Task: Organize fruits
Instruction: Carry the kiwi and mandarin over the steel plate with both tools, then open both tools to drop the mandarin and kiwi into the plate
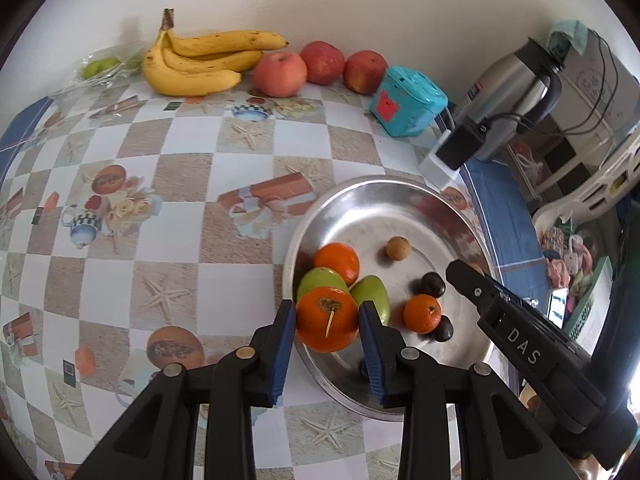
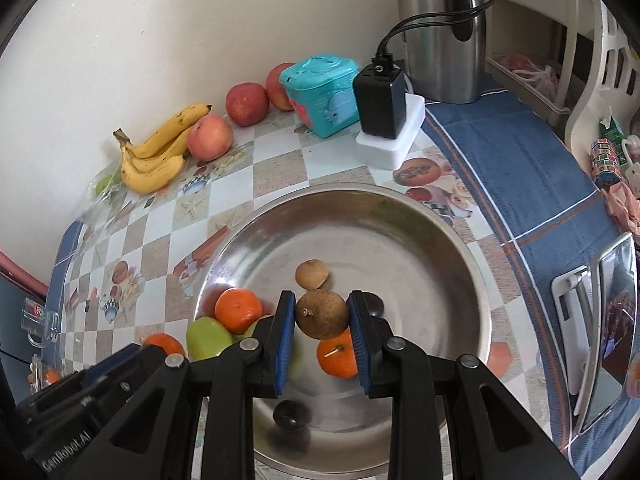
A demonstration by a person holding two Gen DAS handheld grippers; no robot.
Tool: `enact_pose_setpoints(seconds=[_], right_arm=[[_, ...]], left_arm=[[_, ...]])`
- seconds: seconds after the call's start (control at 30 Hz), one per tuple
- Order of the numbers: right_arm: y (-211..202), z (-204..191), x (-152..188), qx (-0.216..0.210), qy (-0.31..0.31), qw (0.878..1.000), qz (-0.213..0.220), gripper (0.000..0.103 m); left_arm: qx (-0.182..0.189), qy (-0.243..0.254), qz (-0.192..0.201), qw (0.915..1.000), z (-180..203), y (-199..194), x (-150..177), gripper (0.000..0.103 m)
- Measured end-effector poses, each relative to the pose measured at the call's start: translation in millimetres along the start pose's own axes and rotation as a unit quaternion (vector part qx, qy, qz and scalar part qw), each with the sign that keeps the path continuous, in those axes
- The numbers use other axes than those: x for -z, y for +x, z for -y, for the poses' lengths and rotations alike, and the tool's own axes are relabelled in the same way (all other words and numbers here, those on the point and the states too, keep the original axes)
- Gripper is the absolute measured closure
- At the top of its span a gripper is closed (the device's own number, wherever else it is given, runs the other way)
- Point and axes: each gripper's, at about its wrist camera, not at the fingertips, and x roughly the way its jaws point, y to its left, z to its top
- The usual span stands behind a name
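Steel, shallow and round, the fruit dish (image 1: 372,196) sits on the checked table (image 1: 168,184) near its front right corner. The left tool (image 1: 327,322) is clamped on a stemmed orange (image 1: 326,324) at the dish's near left rim, its blue pads (image 1: 285,332) pressing both sides. Just behind lie two green fruits (image 1: 320,280), another orange (image 1: 338,260), a small mandarin (image 1: 422,314) and dark round fruits (image 1: 433,285). The right tool (image 2: 322,322) grips a brown round fruit (image 2: 322,314) above the dish's middle; a second brown one (image 2: 311,274) rests beyond. Against the wall, well apart, lie bananas (image 1: 196,64) and three red apples (image 1: 280,74), beside a teal box (image 1: 408,102).
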Motion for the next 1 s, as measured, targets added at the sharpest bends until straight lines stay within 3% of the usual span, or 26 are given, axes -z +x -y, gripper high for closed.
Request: enact_pose_setpoints(seconds=[0.77,1.0], right_arm=[[15.1,-9.5,5.1,0.002,-0.014,0.999,-0.03,0.075],[14.8,-6.6,3.9,0.002,-0.006,1.0,-0.03,0.066]], left_arm=[[-0.008,0.01,-0.015,0.9998,10.1,7.7,6.5,0.068],[-0.007,0.01,-0.016,0.9998,10.6,7.4,6.8,0.069]])
